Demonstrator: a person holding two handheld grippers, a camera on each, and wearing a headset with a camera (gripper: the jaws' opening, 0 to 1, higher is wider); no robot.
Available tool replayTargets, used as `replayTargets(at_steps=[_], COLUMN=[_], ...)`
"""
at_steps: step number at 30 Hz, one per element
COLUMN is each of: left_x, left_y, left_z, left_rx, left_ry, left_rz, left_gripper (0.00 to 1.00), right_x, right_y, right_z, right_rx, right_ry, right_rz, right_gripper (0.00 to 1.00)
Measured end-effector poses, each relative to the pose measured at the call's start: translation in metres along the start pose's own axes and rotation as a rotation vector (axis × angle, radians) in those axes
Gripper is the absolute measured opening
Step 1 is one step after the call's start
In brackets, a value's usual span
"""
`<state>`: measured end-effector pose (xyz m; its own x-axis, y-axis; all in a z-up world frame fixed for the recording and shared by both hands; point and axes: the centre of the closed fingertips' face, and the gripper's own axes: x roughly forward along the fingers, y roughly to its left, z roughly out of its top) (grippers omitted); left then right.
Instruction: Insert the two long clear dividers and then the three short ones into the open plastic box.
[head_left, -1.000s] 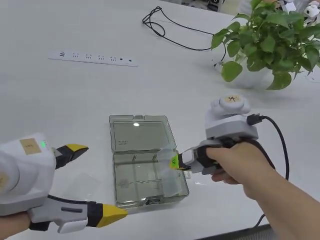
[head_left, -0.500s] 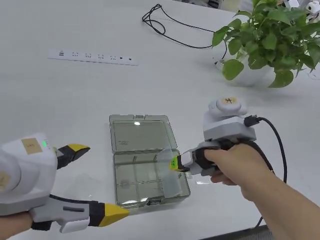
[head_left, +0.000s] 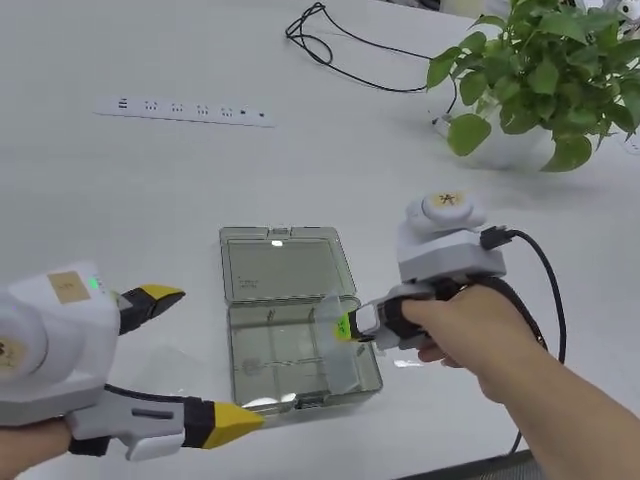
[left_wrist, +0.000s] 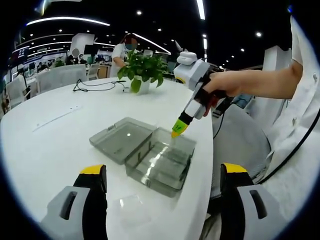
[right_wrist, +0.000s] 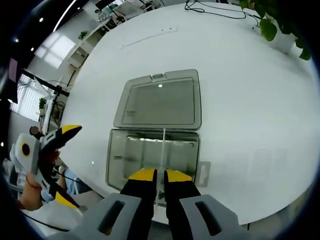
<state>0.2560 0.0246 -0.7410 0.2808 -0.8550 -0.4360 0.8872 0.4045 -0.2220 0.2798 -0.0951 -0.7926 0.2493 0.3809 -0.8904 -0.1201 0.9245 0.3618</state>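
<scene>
The open smoky plastic box (head_left: 237, 362) lies on the white table with its lid (head_left: 285, 268) flat behind it. My right gripper (head_left: 346, 327) is shut on a clear divider (head_left: 336, 356), held upright over the right part of the box. In the right gripper view the divider (right_wrist: 163, 147) runs as a thin line across the box (right_wrist: 115, 162), straight ahead of my gripper (right_wrist: 160, 175). My left gripper (head_left: 198, 358) hangs open, left of the box, holding nothing. A clear divider piece (left_wrist: 131, 208) lies flat on the table between my left gripper's (left_wrist: 162, 169) jaws.
A white power strip (head_left: 185, 112) and a black cable (head_left: 350, 55) lie at the back. A potted plant (head_left: 540, 70) stands at the back right. The right gripper's black cable (head_left: 548, 290) trails right. The table's front edge (head_left: 470, 465) is close.
The right gripper with the divider has edged slightly lower and left over the box. The left gripper stays open in about the same place.
</scene>
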Motion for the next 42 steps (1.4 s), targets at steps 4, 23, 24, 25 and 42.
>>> replayTargets(at_steps=[4,23,24,25,42], left_x=[-0.001,-0.006,-0.006,-0.007,-0.013], left_y=[-0.001,-0.005,-0.005,-0.006,-0.008], left_z=[0.0,0.0,0.0,0.001,0.007], left_rx=[-0.001,-0.009,-0.011,-0.013,-0.03], left_ry=[0.003,0.013,0.015,0.014,0.018], left_rz=[0.002,0.035,0.04,0.044,0.13], left_gripper=[0.96,0.96,0.96,0.96,0.94], right_x=[0.003,0.023,0.023,0.023,0.015], right_y=[0.003,0.001,0.001,0.001,0.004], right_z=[0.0,-0.003,-0.003,-0.003,-0.004], right_rx=[-0.027,-0.107,-0.11,-0.115,-0.148], right_ry=[0.0,-0.002,-0.003,-0.004,-0.07], right_rz=[0.005,0.032,0.033,0.037,0.137], right_gripper=[0.07,0.09,0.09,0.09,0.17])
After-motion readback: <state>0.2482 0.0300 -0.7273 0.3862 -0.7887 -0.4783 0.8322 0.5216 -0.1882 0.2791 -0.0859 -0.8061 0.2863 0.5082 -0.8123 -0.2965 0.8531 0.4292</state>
